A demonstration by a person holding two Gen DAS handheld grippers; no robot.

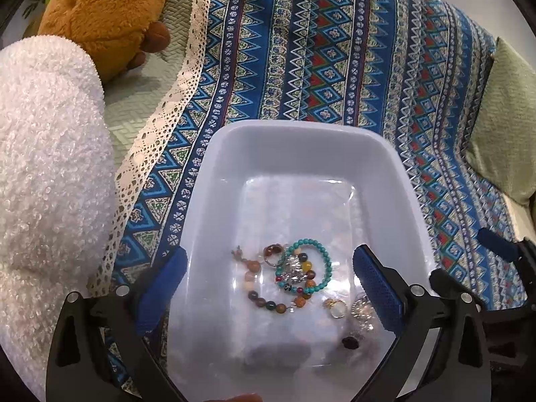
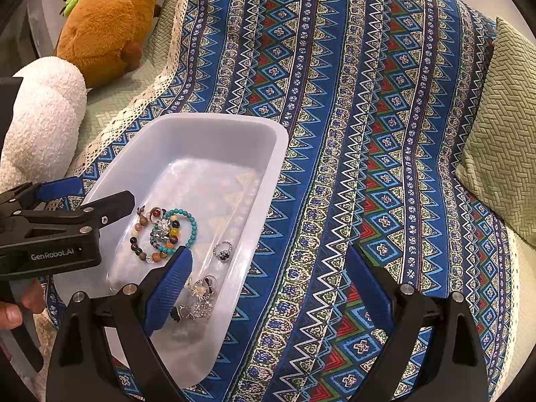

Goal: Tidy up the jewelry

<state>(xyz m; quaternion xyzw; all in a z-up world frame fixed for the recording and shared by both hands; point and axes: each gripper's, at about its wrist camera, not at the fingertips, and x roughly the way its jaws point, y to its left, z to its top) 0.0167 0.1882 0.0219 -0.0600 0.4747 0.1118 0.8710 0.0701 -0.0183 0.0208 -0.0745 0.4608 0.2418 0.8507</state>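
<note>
A white plastic tray (image 1: pixel 402 181) (image 2: pixel 234 127) lies on a blue patterned cloth. In it are a turquoise bead bracelet (image 1: pixel 326 264) (image 2: pixel 192 226), a brown mixed-bead bracelet (image 1: pixel 254 296) (image 2: pixel 135 246), a silver charm piece (image 1: pixel 294 268) (image 2: pixel 164 227) and several rings (image 1: pixel 336 308) (image 2: pixel 222 251). My left gripper (image 1: pixel 269 288) is open and empty, its fingers straddling the tray just above the jewelry; it also shows in the right wrist view (image 2: pixel 87 201). My right gripper (image 2: pixel 268 284) is open and empty, its left finger over the tray's near right corner, its right finger over the cloth.
The blue patterned cloth (image 1: pixel 335 50) (image 2: pixel 368 134) covers a sofa. A brown plush toy (image 1: pixel 107 16) (image 2: pixel 107 30) and a white fluffy cushion (image 1: pixel 43 167) (image 2: pixel 43 117) lie to the left. A green cushion (image 1: pixel 506 127) (image 2: pixel 506 127) lies to the right.
</note>
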